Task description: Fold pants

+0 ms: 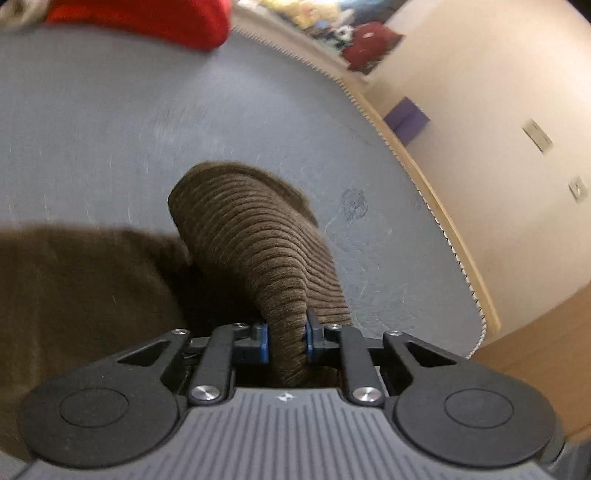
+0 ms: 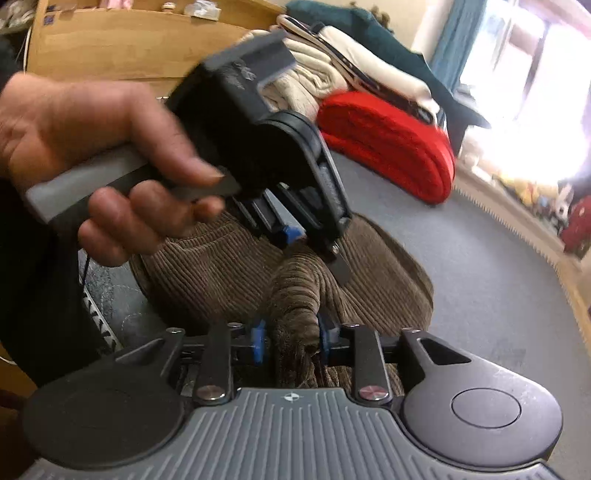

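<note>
The brown corduroy pants [image 1: 255, 240] lie bunched on a grey mat [image 1: 110, 129]. My left gripper [image 1: 287, 338] is shut on a raised fold of the pants and lifts it off the mat. In the right wrist view the pants [image 2: 384, 280] spread out on the mat [image 2: 480, 277]. My right gripper [image 2: 291, 339] is shut on another bunched ridge of the same cloth. The left gripper [image 2: 314, 247], held by a hand [image 2: 92, 147], shows just ahead of it, gripping the cloth close by.
A red folded garment [image 2: 388, 144] lies on the mat's far side, also in the left wrist view [image 1: 147, 18]. Folded cream and dark clothes [image 2: 332, 74] are stacked behind it. The mat's toothed edge [image 1: 406, 158] meets a wooden floor. A wooden cabinet [image 2: 129, 44] stands at the back.
</note>
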Available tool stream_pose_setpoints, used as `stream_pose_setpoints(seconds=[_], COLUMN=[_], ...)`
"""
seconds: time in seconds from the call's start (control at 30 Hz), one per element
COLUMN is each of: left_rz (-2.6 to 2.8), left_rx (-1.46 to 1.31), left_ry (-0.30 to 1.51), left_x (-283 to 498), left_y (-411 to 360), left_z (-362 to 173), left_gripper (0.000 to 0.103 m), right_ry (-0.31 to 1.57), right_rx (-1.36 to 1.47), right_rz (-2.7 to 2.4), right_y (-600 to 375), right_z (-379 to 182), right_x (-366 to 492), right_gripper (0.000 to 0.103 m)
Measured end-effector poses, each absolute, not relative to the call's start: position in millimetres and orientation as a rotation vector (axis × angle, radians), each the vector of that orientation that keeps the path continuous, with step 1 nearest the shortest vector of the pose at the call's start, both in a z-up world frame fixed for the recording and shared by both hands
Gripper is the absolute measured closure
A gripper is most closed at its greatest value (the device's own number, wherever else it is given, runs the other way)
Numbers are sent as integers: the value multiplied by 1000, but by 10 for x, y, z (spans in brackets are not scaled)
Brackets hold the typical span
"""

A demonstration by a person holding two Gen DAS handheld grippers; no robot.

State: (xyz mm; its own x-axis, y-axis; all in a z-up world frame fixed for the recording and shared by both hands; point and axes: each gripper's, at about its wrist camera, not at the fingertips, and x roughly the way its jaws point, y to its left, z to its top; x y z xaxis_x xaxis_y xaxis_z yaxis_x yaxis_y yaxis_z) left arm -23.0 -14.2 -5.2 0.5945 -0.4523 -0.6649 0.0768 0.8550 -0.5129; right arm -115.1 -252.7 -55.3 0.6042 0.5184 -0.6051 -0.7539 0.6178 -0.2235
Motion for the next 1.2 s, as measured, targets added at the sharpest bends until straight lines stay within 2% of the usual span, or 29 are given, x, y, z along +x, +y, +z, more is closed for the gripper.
stream_pose_setpoints(seconds=[0.03, 0.1, 0.13, 0.23, 0.33, 0.43, 0.5, 0.53, 0.57, 0.6, 0.7, 0.77, 0.93, 1.0, 1.2], left_rz=[-313, -269, -238, -81, 119, 231, 271, 284, 288, 294, 314, 305, 283, 270, 241], left_rx=[-462, -474, -482, -488, -427, -495, -535, -525, -521, -526, -570, -614, -651, -677, -680], left_ry=[866, 825, 806, 750, 736, 817, 895, 899, 897, 897, 906, 949, 1046, 1076, 1136], left_x=[-257, -345, -392, -623, -861, -926, -916, -911, -901, -900, -878, -821, -770, -765, -533], left_y=[-86, 149, 300, 892, 1441, 1843, 1993, 2019, 2041, 2071, 2125, 2138, 2252, 2268, 2210], left_z=[-2, 95, 138, 237, 249, 51, -92, -125, -136, -157, -226, -318, -488, -585, -760], left_gripper=[85, 86, 86, 86, 86, 85, 75, 73, 64, 48, 21, 17, 15, 10, 5], right_ry=[568, 640, 638, 609, 684, 772, 836, 866, 881, 893, 940, 976, 1065, 1105, 1157], right_rx=[-423, -237, -140, 84, 173, 172, 185, 202, 218, 229, 255, 285, 292, 296, 282], right_rz=[808, 886, 903, 892, 769, 653, 631, 629, 632, 634, 599, 550, 528, 525, 541], right_y=[-2575, -2693, -2766, -2929, -2928, -2784, -2652, -2581, -2523, -2455, -2310, -2193, -2026, -1969, -1835], right_z=[-519, -358, -249, -104, -213, -434, -590, -653, -701, -754, -929, -1058, -1307, -1399, -1529], right_x=[-1079, -961, -917, -780, -545, -357, -255, -210, -188, -185, -94, 2, 212, 285, 389], right_gripper=[58, 53, 51, 35, 34, 34, 34, 34, 34, 34, 32, 31, 30, 29, 19])
